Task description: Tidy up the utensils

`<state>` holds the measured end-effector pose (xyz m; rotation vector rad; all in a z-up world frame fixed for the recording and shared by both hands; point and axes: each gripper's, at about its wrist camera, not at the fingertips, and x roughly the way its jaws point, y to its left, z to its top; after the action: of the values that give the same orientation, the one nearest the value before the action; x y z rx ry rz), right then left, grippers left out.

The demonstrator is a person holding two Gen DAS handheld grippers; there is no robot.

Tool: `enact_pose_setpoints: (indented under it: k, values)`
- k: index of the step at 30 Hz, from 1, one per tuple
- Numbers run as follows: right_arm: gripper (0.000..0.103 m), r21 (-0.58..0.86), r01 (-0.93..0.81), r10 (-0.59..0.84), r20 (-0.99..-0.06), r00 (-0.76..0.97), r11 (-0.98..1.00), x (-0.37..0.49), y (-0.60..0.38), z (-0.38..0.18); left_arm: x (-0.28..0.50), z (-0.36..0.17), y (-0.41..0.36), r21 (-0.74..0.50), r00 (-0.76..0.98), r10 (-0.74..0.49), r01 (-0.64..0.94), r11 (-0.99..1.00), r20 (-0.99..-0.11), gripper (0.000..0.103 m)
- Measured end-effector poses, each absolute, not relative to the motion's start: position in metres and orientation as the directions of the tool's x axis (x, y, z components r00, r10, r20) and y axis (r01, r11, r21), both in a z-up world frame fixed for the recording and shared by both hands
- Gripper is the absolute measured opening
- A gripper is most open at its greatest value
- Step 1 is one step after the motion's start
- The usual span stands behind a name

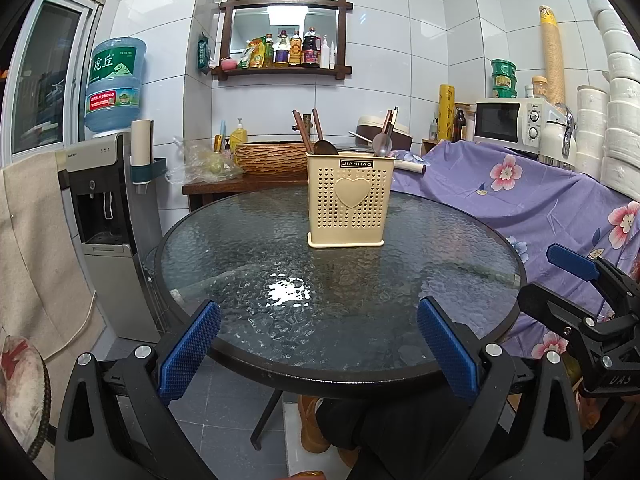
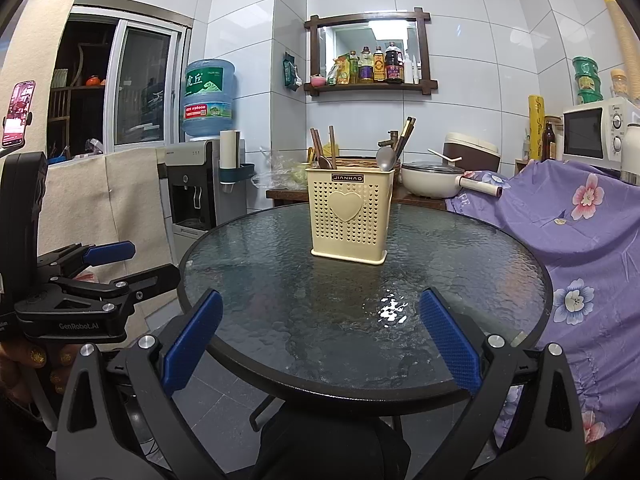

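Blue ribbed pads line both fingers of the left gripper (image 1: pixel 318 344), which is spread wide with nothing between its pads, held over the near rim of the round, black-rimmed textured glass table (image 1: pixel 248 248). The right gripper (image 2: pixel 320 340) is likewise spread wide and empty, also at the near rim of the table, just to the right of the left gripper. Toward the far side of the table from the grippers stands the cream perforated plastic utensil holder with a raised heart (image 1: pixel 350 204), upright on the glass and well apart from both grippers. Inside the holder, brown wooden chopsticks (image 1: pixel 306 130) and a dark wooden spoon (image 1: pixel 325 147) rise from its left side; a metal spoon (image 1: pixel 382 145) and further dark chopsticks (image 1: pixel 391 120) rise from its right side. Right of the table lies a purple floral cloth (image 1: pixel 532 200); behind the cloth, a white microwave oven (image 1: pixel 510 120). Left of the table stands a grey water dispenser carrying a blue bottle (image 1: pixel 104 184).
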<state>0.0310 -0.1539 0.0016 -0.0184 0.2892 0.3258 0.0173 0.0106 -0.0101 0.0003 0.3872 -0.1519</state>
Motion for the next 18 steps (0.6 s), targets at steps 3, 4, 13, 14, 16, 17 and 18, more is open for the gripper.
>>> enact_pose_setpoints:
  k: [3,4,13,14,16,17,18]
  values:
    - [0.097,0.028,-0.318,0.313,-0.283,0.907,0.948,0.0309,-0.1538,0.0018,0.017,-0.01,0.0104,-0.028,0.915,-0.147,0.148,0.989,-0.375,0.097]
    - [0.097,0.028,-0.318,0.312,-0.283,0.907,0.948,0.0309,-0.1537,0.0017,0.0173,-0.0099,0.0105,-0.026,0.916,-0.148,0.149,0.989,-0.374,0.097]
    - [0.097,0.029,-0.317,0.312,-0.284,0.907,0.948,0.0311,-0.1535,0.0013,0.0166,-0.0107,0.0131,-0.041,0.914,-0.162,0.158,0.987,-0.372,0.097]
    - [0.097,0.027,-0.317,0.312,-0.284,0.907,0.948,0.0312,-0.1534,0.0012,0.0172,-0.0107,0.0129,-0.034,0.914,-0.153,0.151,0.988,-0.375,0.097]
    - [0.097,0.028,-0.318,0.312,-0.284,0.907,0.948,0.0311,-0.1535,0.0014,0.0171,-0.0108,0.0124,-0.027,0.915,-0.155,0.156,0.987,-0.374,0.097]
    - [0.097,0.028,-0.317,0.312,-0.284,0.907,0.948,0.0311,-0.1534,0.0014,0.016,-0.0108,0.0127,-0.032,0.916,-0.164,0.164,0.986,-0.367,0.097]
    - [0.097,0.028,-0.317,0.312,-0.283,0.907,0.948,0.0311,-0.1536,0.0014,0.0157,-0.0101,0.0131,-0.039,0.916,-0.165,0.163,0.986,-0.365,0.097]
